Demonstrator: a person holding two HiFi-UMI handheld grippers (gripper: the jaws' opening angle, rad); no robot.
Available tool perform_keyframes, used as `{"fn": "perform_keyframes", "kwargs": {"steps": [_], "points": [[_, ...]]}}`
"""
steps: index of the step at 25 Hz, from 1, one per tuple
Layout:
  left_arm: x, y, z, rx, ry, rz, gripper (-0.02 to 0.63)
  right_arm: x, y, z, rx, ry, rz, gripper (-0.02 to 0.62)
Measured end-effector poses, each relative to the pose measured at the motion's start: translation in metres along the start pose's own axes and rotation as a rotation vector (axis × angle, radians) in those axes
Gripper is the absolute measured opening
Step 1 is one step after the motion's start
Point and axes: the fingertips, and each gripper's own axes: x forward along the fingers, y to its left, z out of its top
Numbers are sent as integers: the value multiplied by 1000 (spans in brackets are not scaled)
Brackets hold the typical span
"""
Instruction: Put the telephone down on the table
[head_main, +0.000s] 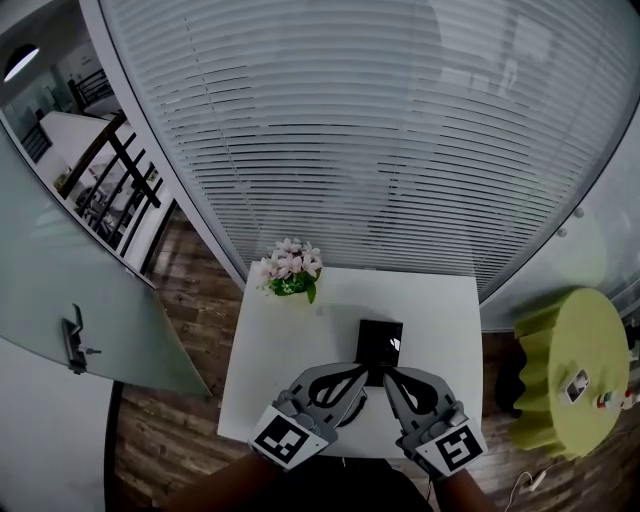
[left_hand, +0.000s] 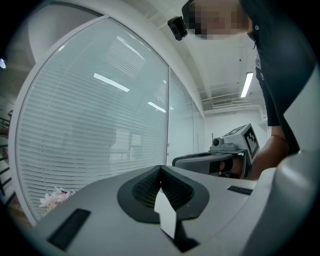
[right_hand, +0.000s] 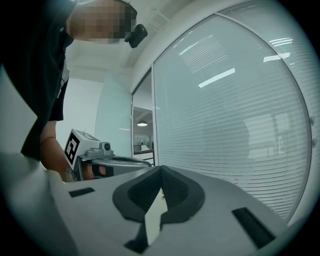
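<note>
A black, flat, squarish telephone (head_main: 380, 345) lies on the white table (head_main: 440, 320), near its middle. Both grippers hover over the table's front edge with their tips meeting just below the phone's near edge. My left gripper (head_main: 360, 372) is shut, and in the left gripper view its jaws (left_hand: 160, 167) press together with nothing between them. My right gripper (head_main: 388, 378) is shut as well, empty in the right gripper view (right_hand: 161, 167). Each gripper view shows the other gripper beside it: the right gripper (left_hand: 230, 155) and the left gripper (right_hand: 100, 157). Whether the tips touch the phone I cannot tell.
A small pot of pink flowers (head_main: 290, 270) stands at the table's far left corner. A glass wall with blinds (head_main: 380, 130) rises behind the table. A yellow-green round stool (head_main: 575, 370) stands to the right, a glass door with a handle (head_main: 75, 340) to the left.
</note>
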Motion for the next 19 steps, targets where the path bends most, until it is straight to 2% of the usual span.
{"fn": "perform_keyframes", "kwargs": {"steps": [6, 11, 19], "points": [[0, 0, 5, 57, 41, -11, 9, 1, 2, -1, -24, 11, 11, 23], [-1, 0, -3, -9, 7, 2, 9, 0, 0, -3, 14, 11, 12, 23], [5, -3, -6, -12, 18, -1, 9, -4, -7, -3, 9, 2, 14, 23]]}}
